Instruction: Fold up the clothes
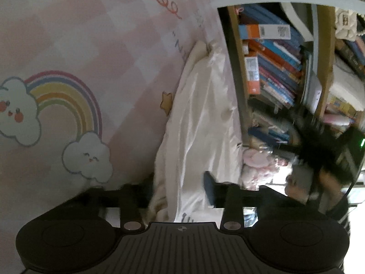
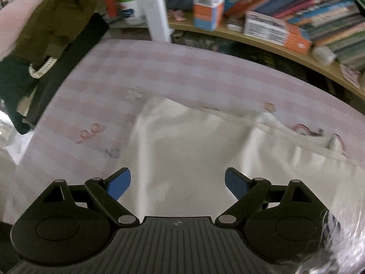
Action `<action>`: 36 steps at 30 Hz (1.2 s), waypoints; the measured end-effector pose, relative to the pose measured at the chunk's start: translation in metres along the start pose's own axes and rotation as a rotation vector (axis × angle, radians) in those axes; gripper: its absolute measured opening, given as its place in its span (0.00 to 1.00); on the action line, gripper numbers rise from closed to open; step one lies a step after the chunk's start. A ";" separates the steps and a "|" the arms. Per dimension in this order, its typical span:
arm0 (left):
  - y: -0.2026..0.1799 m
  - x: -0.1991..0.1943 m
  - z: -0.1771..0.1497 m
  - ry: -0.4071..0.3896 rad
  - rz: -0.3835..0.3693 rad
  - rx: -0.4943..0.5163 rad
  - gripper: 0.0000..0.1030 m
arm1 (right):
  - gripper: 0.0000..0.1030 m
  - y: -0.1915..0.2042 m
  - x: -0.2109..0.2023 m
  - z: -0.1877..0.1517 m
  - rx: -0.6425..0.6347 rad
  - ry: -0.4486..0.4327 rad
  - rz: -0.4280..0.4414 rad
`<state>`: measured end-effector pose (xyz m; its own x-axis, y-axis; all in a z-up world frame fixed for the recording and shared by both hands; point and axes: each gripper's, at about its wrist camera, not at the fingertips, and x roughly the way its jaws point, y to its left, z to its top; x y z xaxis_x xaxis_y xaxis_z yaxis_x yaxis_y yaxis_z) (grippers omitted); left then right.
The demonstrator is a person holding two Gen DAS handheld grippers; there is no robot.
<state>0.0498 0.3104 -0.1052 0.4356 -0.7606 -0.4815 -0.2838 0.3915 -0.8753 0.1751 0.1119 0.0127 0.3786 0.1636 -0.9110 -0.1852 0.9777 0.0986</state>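
Observation:
A white garment (image 1: 200, 118) lies stretched along the edge of a pink checked bedsheet (image 1: 91, 34) printed with rainbows and clouds. My left gripper (image 1: 178, 194) has its jaws drawn in on a bunched end of this garment. One blue pad (image 1: 208, 189) presses the cloth from the right, and the other pad is hidden behind the folds. In the right wrist view the same white garment (image 2: 205, 148) is spread flat on the sheet (image 2: 159, 68). My right gripper (image 2: 177, 186) hovers over it, open, with nothing between its blue pads (image 2: 118, 187).
A bookshelf packed with books (image 1: 273, 68) (image 2: 296, 11) runs close along the bed's far edge. A pink plush toy (image 1: 257, 162) lies beside the garment. A person in an olive top (image 2: 57, 18) stands at the bed's left end, beside a black board (image 2: 63, 68).

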 end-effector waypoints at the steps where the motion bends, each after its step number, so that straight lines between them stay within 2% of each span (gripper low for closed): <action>1: -0.005 0.000 -0.002 0.002 0.004 0.033 0.11 | 0.87 0.005 0.004 0.003 -0.005 0.008 0.005; 6: -0.041 -0.004 -0.011 0.002 -0.006 0.266 0.11 | 0.86 0.028 0.023 0.017 -0.038 0.050 0.010; 9: -0.055 -0.001 -0.015 0.016 -0.007 0.351 0.11 | 0.86 0.042 0.032 0.026 -0.067 0.069 0.008; 14: -0.067 0.005 -0.018 0.040 -0.021 0.418 0.11 | 0.85 0.073 0.054 0.031 -0.187 0.143 -0.041; 18: -0.073 0.007 -0.019 0.047 -0.019 0.460 0.10 | 0.85 0.096 0.071 0.025 -0.316 0.193 -0.132; 25: -0.074 0.007 -0.019 0.050 -0.025 0.477 0.09 | 0.82 0.108 0.088 0.017 -0.445 0.231 -0.256; 28: -0.074 0.006 -0.018 0.051 -0.027 0.485 0.09 | 0.58 0.106 0.090 0.015 -0.464 0.209 -0.264; 29: -0.074 0.005 -0.018 0.052 -0.029 0.488 0.09 | 0.40 0.104 0.090 0.016 -0.454 0.214 -0.263; 30: -0.074 0.005 -0.018 0.052 -0.030 0.491 0.09 | 0.27 0.101 0.090 0.016 -0.440 0.222 -0.258; 33: -0.075 0.003 -0.016 0.050 -0.025 0.497 0.10 | 0.12 0.092 0.084 0.020 -0.417 0.220 -0.229; 36: -0.077 -0.001 -0.016 0.039 -0.033 0.517 0.09 | 0.10 0.081 0.075 0.024 -0.388 0.209 -0.194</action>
<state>0.0575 0.2726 -0.0362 0.4021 -0.7915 -0.4602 0.1932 0.5647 -0.8024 0.2106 0.2062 -0.0375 0.2566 -0.0855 -0.9627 -0.4694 0.8597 -0.2015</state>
